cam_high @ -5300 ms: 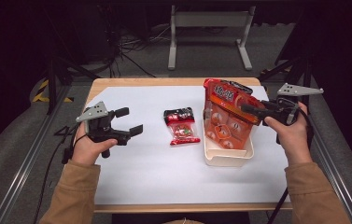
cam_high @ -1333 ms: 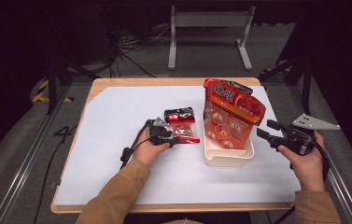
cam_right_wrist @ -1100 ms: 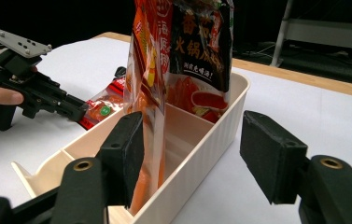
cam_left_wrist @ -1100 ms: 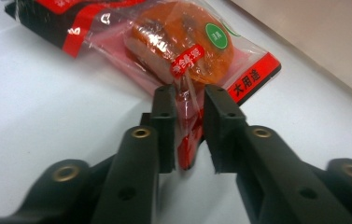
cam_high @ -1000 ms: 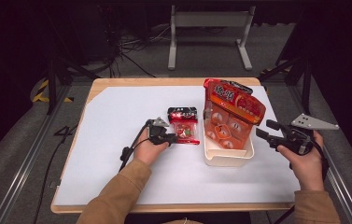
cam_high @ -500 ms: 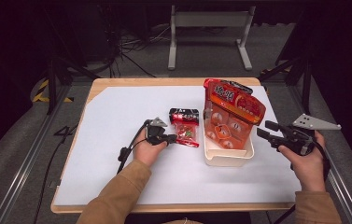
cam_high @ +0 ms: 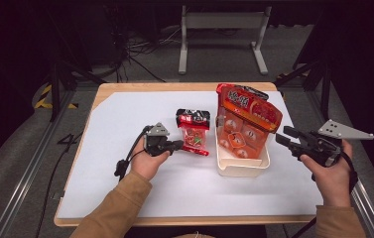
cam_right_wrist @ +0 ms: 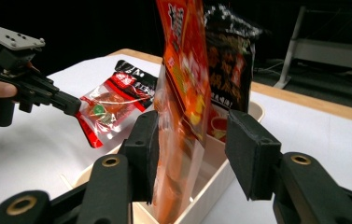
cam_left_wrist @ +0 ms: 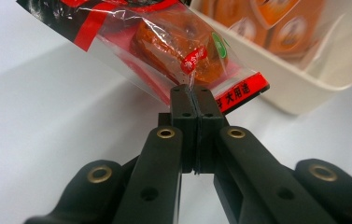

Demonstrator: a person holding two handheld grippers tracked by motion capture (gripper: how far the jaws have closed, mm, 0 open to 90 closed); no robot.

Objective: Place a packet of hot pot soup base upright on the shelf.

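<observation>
A small red and clear snack packet point(cam_high: 193, 131) hangs tilted above the white table sheet, left of the tray. My left gripper point(cam_high: 178, 145) is shut on its lower edge; in the left gripper view the pads point(cam_left_wrist: 193, 93) pinch the packet point(cam_left_wrist: 164, 42) at its red seam. A tall orange bag point(cam_high: 246, 121) stands in the cream tray point(cam_high: 241, 168). My right gripper point(cam_high: 280, 136) is just right of the tray. Its jaws have just been closing and stand partly open. In the right gripper view the orange bag point(cam_right_wrist: 183, 70) lines up with the gap point(cam_right_wrist: 192, 140), and the pads do not press it.
A dark packet point(cam_right_wrist: 229, 56) stands behind the orange bag in the tray point(cam_right_wrist: 211, 186). The other hand's gripper point(cam_right_wrist: 66, 105) holds the small packet point(cam_right_wrist: 110, 107) farther off. A grey metal stand point(cam_high: 221, 29) and cables lie beyond the table's far edge.
Since the earliest frame the left gripper came in from the left, shut on the packet's edge and lifted it. The right gripper drew back from the orange bag to the tray's right.
</observation>
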